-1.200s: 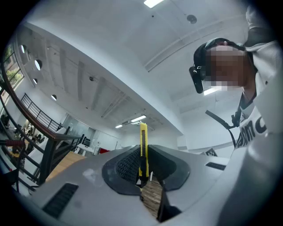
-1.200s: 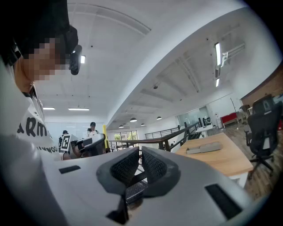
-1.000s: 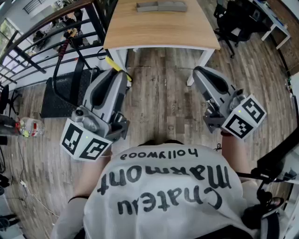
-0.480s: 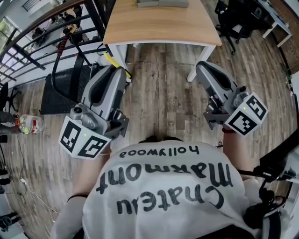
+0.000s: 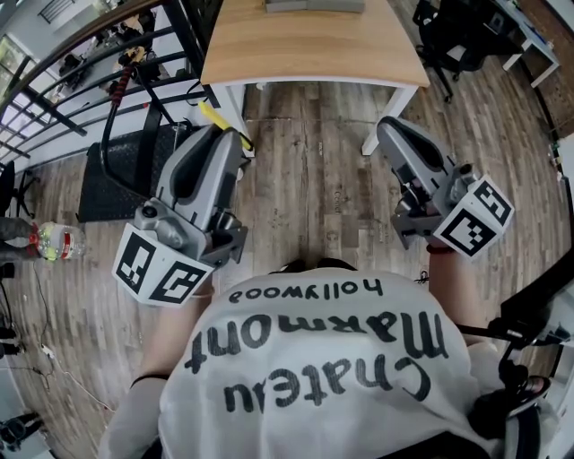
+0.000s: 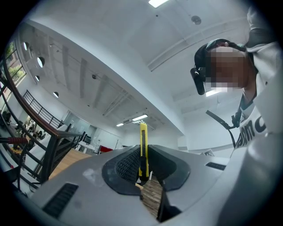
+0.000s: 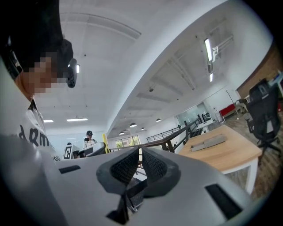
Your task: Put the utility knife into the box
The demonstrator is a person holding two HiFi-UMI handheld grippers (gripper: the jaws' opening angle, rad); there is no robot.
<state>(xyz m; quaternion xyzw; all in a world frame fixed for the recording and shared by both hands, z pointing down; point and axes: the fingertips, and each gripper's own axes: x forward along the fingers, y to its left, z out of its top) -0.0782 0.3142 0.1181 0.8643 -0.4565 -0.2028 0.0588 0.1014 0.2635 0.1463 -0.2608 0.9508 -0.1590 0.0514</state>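
Observation:
A yellow utility knife (image 6: 143,148) stands upright between the pads of my left gripper (image 6: 142,167), which is shut on it. In the head view its yellow tip (image 5: 216,120) sticks out past the left gripper (image 5: 230,137), held over the wooden floor short of the table. My right gripper (image 5: 388,131) hangs level with it on the right. Its jaws (image 7: 140,161) are together with nothing between them. The grey flat box (image 7: 208,142) lies on the wooden table (image 7: 230,152); only its near edge (image 5: 314,5) shows at the top of the head view.
The wooden table (image 5: 305,54) on white legs stands ahead. Black railings (image 5: 81,81) and a black mat (image 5: 117,175) are at the left, with a plastic bottle (image 5: 54,240) on the floor. Black office chairs (image 5: 448,40) stand at the right.
Both grippers have stayed nearly still, lifted only slightly. The table has slid a little toward the top of the head view. The knife remains clamped.

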